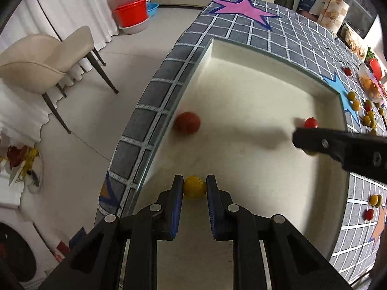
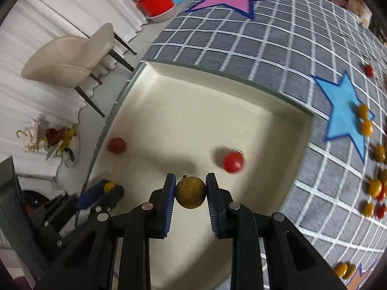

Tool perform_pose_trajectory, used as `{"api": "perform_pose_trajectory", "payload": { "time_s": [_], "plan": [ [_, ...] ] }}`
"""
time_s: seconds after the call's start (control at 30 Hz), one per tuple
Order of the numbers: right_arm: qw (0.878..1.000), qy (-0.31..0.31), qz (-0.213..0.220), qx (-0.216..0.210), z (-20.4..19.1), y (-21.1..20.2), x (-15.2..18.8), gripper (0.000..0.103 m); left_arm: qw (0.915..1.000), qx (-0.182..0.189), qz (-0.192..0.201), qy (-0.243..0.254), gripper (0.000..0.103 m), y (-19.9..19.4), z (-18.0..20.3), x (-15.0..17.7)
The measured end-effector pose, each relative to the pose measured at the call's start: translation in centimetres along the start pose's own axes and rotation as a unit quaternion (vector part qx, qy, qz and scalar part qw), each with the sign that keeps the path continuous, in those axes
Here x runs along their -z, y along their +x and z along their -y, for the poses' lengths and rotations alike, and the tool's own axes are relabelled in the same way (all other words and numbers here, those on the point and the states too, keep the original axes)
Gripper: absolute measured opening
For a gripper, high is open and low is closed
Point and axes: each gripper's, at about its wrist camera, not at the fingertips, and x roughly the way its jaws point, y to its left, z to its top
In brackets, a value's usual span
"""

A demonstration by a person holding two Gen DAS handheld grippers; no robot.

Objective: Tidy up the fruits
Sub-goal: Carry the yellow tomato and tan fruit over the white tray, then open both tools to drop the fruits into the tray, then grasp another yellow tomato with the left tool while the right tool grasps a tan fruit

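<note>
The left wrist view alone shows the left claw [image 1: 194,188] clamped on a small yellow fruit [image 1: 194,189] over the near part of the white tray [image 1: 241,77], close to the tray's left rim. A dark red fruit [image 1: 187,122] lies against that rim, and a bright red one [image 1: 311,122] sits farther right, half hidden by the other tool's dark finger. The right wrist view shows the right claw [image 2: 190,189] gripping a larger speckled brownish-yellow fruit [image 2: 191,191] above the tray's middle, whose floor is mostly bare. Loose yellow and red fruits [image 2: 365,120] are scattered on the checked bench [image 2: 241,43] past the right rim, blurred and cut off at the picture's edge.
</note>
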Motion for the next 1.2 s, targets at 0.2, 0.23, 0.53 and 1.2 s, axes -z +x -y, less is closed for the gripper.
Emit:
{"api": "perform_pose_trajectory", "payload": {
  "time_s": [0.2,0.23,0.53,1.2],
  "plan": [
    [1.0,-0.011,-0.01,0.01,-1.0,1.9,-0.9,0.028,0.9999,-0.007,0.005,0.013,0.021,0.2,0.0,0.6],
    [1.0,-0.011,-0.013,0.011,-0.9,2.1,-0.9,0.028,0.9998,-0.008,0.005,0.015,0.021,0.2,0.2,0.6],
    [1.0,-0.015,-0.008,-0.001,-1.2,2.2,-1.1,0.06,0.9992,-0.012,0.022,0.031,0.069,-0.4,0.7,0.8],
    [0.983,0.144,0.081,0.077,11.8,-9.8,7.2,0.069,0.9839,0.03,0.047,0.17,0.069,-4.3,12.1,-2.8]
  ]
}}
